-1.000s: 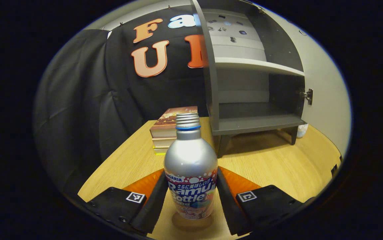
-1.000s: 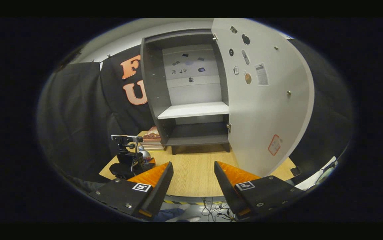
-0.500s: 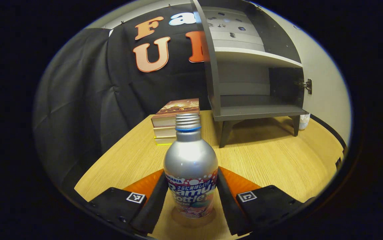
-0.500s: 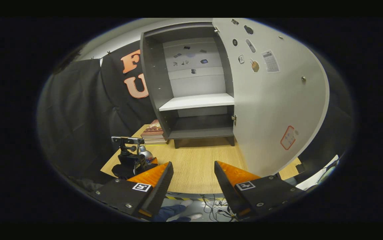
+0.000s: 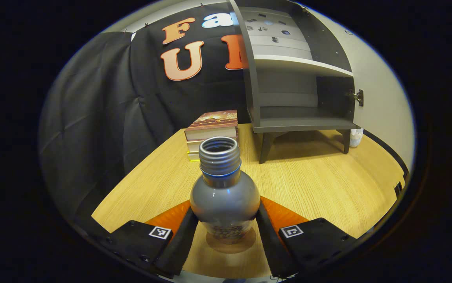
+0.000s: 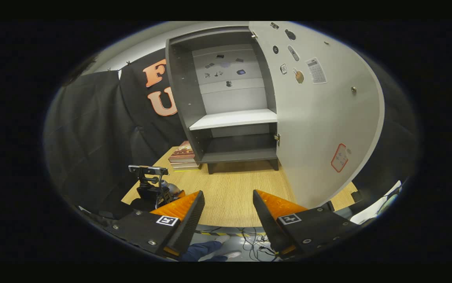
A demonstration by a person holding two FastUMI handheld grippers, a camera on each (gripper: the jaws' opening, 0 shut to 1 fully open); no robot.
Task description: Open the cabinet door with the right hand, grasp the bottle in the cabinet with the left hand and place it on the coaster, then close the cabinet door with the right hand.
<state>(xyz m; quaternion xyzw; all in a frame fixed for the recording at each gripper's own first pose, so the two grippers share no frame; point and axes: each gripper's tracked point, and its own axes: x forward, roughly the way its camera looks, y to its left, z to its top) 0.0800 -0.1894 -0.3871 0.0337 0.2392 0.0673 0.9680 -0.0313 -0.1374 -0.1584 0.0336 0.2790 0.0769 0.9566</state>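
The tall dark-grey cabinet [image 6: 226, 102] with a pale shelf stands on short legs at the back of the light wooden table [image 5: 312, 184], its shelves bare. Its big white door [image 6: 324, 118], dotted with stickers, is swung wide open to the right. Left of the cabinet's foot, a small stack of books [image 5: 212, 131] lies on the table top against the black cloth.

Near the front edge of the table, the left gripper [image 5: 226, 232] has its two fingers [image 5: 178, 243] pressed against either side of the silver metal bottle with an uncapped threaded neck and a blue ring [image 5: 224, 188]. The bottle stands upright, its printed base right over a round brown coaster [image 5: 231, 245] on the wood; whether it actually touches the coaster I cannot tell.

The right gripper [image 6: 229, 214] hangs in the air at the table's front edge, fingers spread apart with nothing between them, aimed towards the open cabinet and well apart from the door. From there the left gripper and the bottle show low on the left.
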